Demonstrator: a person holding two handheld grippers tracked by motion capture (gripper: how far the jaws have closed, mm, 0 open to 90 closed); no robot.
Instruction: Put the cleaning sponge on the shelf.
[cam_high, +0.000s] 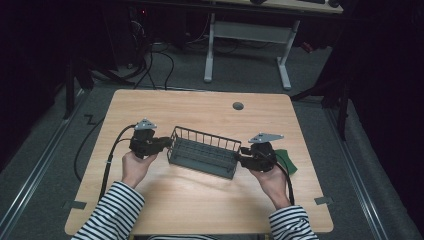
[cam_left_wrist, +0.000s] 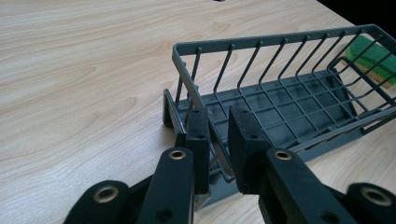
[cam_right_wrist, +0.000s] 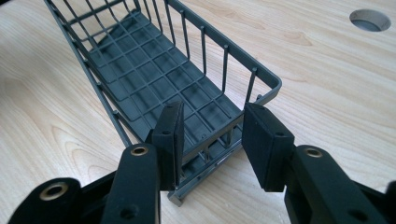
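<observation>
on the wooden surface (cam_high: 200, 200) a dark wire basket (cam_high: 204, 152) was set near the middle. its left end wire was pinched between the narrowly parted jaws of the left tool (cam_left_wrist: 218, 149). the right tool (cam_right_wrist: 212, 144) was spread wide around the basket's right end, its left pad touching the wall, its right pad apart.

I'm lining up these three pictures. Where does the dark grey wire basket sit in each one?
High view: the dark grey wire basket lies mid-table between the left gripper and the right gripper.
Left gripper view: it runs from bottom centre to upper right.
Right gripper view: it runs from bottom centre to upper left.
Shared landmark: the light wooden table.
</observation>
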